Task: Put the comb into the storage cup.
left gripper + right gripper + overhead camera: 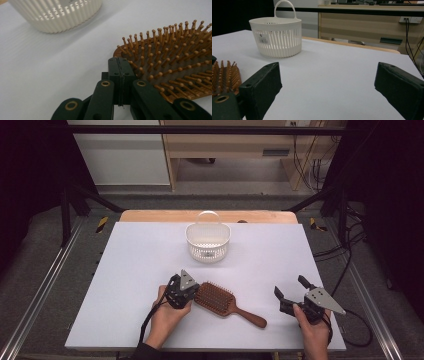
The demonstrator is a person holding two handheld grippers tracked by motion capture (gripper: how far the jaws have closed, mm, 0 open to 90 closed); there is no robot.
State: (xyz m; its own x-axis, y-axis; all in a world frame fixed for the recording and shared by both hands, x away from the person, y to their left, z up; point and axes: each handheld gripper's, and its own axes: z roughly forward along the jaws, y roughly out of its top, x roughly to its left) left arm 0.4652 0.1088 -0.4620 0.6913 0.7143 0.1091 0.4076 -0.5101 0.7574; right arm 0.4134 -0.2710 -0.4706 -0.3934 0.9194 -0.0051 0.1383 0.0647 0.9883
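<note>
The brown wooden paddle hairbrush with upright wooden bristle pins [222, 301] lay flat on the pale grey table top [130, 270], bristles up, near the front edge, its handle pointing toward the person's right. It had not been lifted: as far as the pictures showed, the work looked to be at its very start, with the brush still to be picked up and, judging by the layout, perhaps carried to the white slotted plastic basket with a loop handle [208, 241], which stood well apart from it toward the far side of the table and appeared empty.

At the left, the left gripper [189, 296] rested against the rounded head end of the brush. In the left gripper view its two black jaws were pressed together, with no gap between them, their tips [119, 65] lying over the edge of the brush head [172, 70] among the outer pins. Whether they pinched the rim or merely touched it could not be told.

At the right, the right gripper [291, 293] hovered just past the handle's end, touching nothing. Its jaws stood wide apart, with bare table between them in the right gripper view, and nothing was held.
</note>
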